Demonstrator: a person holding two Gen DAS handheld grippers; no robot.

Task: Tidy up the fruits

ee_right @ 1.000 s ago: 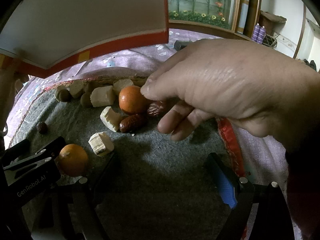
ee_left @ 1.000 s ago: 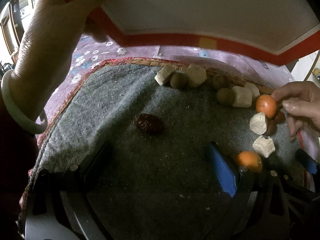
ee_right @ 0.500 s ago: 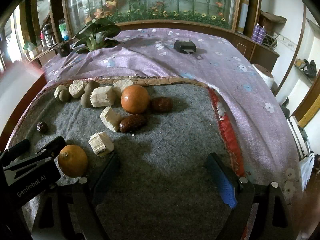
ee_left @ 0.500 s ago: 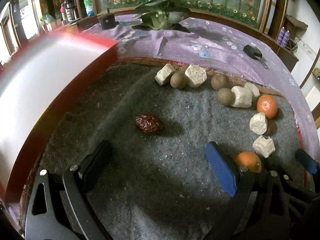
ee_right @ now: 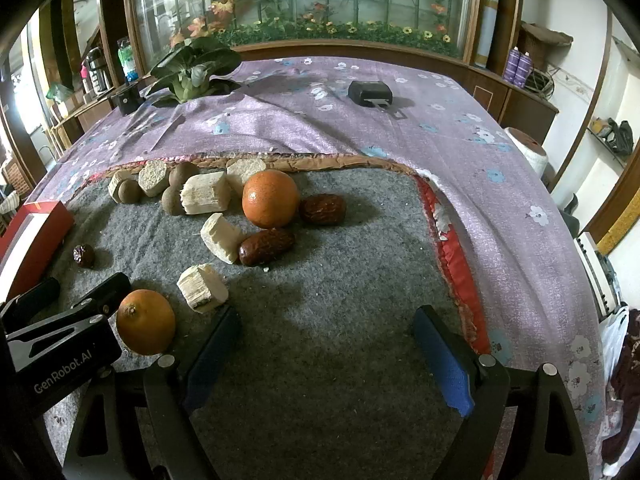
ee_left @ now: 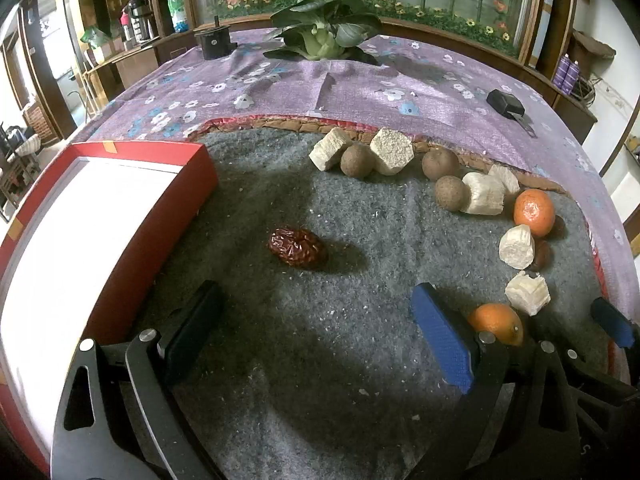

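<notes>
A lone red date (ee_left: 298,247) lies mid-mat, just ahead of my open, empty left gripper (ee_left: 316,336). A red box with a white inside (ee_left: 100,216) rests on the mat's left side. Along the mat's far and right edge sit brown round fruits (ee_left: 450,193), pale cut chunks (ee_left: 390,157) and two oranges (ee_left: 534,212) (ee_left: 498,323). In the right wrist view the far orange (ee_right: 270,199) has two dates (ee_right: 322,209) (ee_right: 266,246) beside it, and the near orange (ee_right: 146,322) lies left of my open, empty right gripper (ee_right: 326,352).
The grey felt mat (ee_right: 352,280) with a red border lies on a purple flowered tablecloth (ee_right: 500,168). A leafy green vegetable (ee_left: 326,32), a black cup (ee_left: 212,42) and a black device (ee_right: 370,92) sit farther back. A glass cabinet stands behind the table.
The hands have left both views. The red box, held aloft a second ago, swung down and now rests on the mat's left side. Both grippers stayed put.
</notes>
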